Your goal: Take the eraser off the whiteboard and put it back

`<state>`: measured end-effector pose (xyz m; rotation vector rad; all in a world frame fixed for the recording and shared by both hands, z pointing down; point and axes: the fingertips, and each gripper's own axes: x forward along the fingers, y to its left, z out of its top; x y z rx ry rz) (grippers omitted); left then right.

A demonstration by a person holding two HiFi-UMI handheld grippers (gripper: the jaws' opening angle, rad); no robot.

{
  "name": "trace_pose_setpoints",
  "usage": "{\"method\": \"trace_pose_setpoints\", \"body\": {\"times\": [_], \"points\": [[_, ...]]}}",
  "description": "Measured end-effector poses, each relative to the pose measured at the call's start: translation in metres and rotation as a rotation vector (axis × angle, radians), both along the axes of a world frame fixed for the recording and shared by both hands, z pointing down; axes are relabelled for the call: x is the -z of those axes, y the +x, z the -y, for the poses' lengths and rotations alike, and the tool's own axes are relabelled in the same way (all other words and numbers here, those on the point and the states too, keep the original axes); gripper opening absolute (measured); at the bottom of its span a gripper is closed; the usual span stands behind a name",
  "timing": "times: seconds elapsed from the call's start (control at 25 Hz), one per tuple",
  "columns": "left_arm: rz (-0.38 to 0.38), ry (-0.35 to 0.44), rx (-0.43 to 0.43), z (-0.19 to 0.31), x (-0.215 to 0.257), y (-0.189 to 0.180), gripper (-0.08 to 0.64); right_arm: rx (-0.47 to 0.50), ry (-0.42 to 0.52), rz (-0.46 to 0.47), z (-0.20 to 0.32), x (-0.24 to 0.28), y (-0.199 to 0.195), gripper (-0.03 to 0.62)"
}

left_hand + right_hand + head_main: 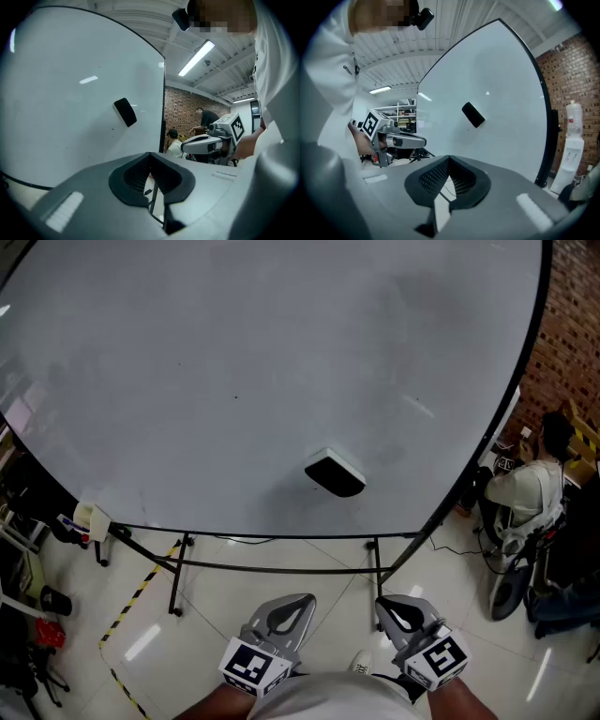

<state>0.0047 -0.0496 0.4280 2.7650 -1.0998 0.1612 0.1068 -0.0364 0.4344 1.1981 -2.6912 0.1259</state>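
A black eraser [335, 473] with a white back sticks to the big whiteboard [234, 371], low and right of its middle. It also shows in the left gripper view [125, 112] and in the right gripper view [473, 115], well ahead of both pairs of jaws. My left gripper [302, 600] and right gripper [385, 602] hang side by side below the board's lower edge, clear of the eraser. Both are shut with nothing between their tips, as seen at the left gripper [150, 155] and the right gripper [449, 158].
The board stands on a black metal frame [178, 577] over a tiled floor with yellow-black tape [136, 596]. A small white holder with markers [91, 518] sits at the board's left corner. People [530, 493] and gear are by the brick wall [572, 324] at right. A water dispenser [573, 140] stands beyond.
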Motion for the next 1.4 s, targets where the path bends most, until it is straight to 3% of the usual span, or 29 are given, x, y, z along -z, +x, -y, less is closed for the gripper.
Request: {"method": "trace_pose_setpoints", "body": {"times": [0.68,0.92,1.4], "points": [[0.057,-0.019,0.111,0.030,-0.009,0.050,0.017,0.107,-0.033,0.027,0.033,-0.012,0.056,0.002],[0.045,0.009,0.053,0.052,-0.001,0.036,0.017,0.044,-0.034,0.027,0.043,-0.012,0.041,0.002],[-0.011,0.052,-0.149,0.081,0.022,-0.032,0.017,-0.168,-0.027,0.025,0.059,-0.006,-0.042,0.002]]}}
